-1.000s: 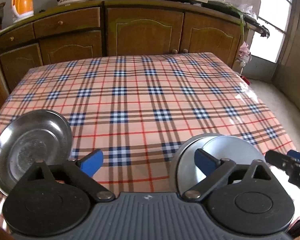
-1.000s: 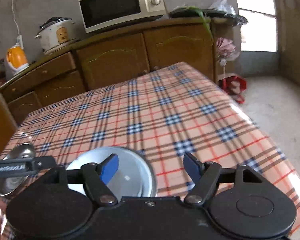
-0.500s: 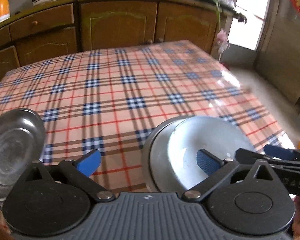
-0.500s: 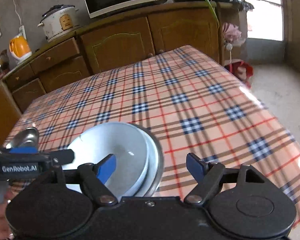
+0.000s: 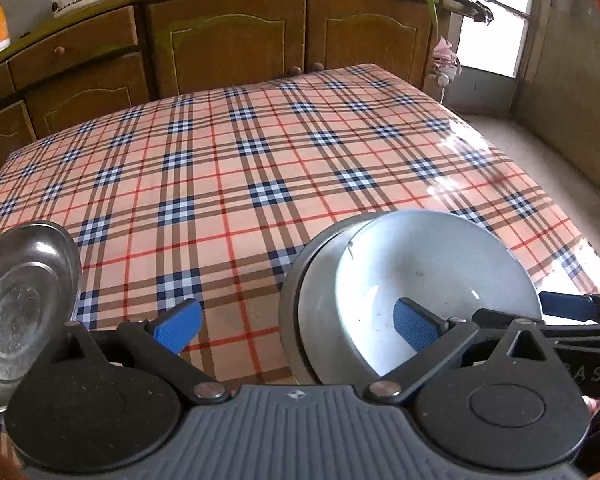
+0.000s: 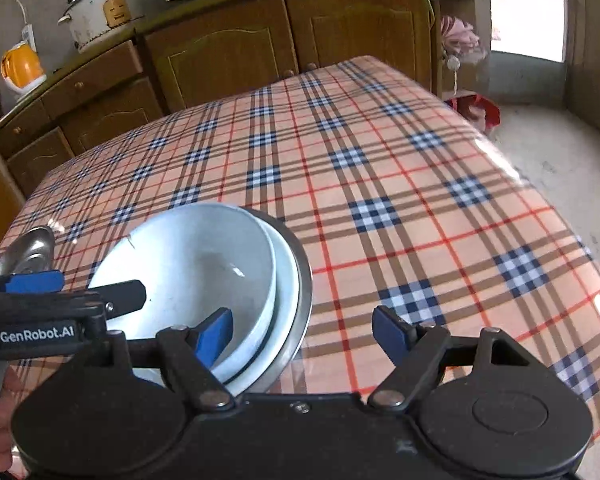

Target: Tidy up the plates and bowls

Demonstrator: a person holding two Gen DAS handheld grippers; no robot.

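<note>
A white bowl (image 5: 432,280) sits in a white plate on a steel plate (image 5: 300,320), near the table's front edge. The stack also shows in the right wrist view: bowl (image 6: 188,256), steel plate rim (image 6: 300,284). A second steel plate (image 5: 16,312) lies at the front left, seen small in the right wrist view (image 6: 32,244). My left gripper (image 5: 296,326) is open, its right finger over the bowl. My right gripper (image 6: 302,330) is open, its left finger over the bowl's near rim. Each gripper shows in the other's view.
The plaid tablecloth (image 5: 240,168) covers the table. Wooden cabinets (image 5: 228,36) stand behind it, with a rice cooker (image 6: 100,12) and an orange kettle (image 6: 20,68) on top. The table's right edge drops to the floor (image 6: 540,148).
Both grippers have closed in on the bowl stack, which now looks larger and nearer. The left gripper swung right, so the steel plate slid to the left edge.
</note>
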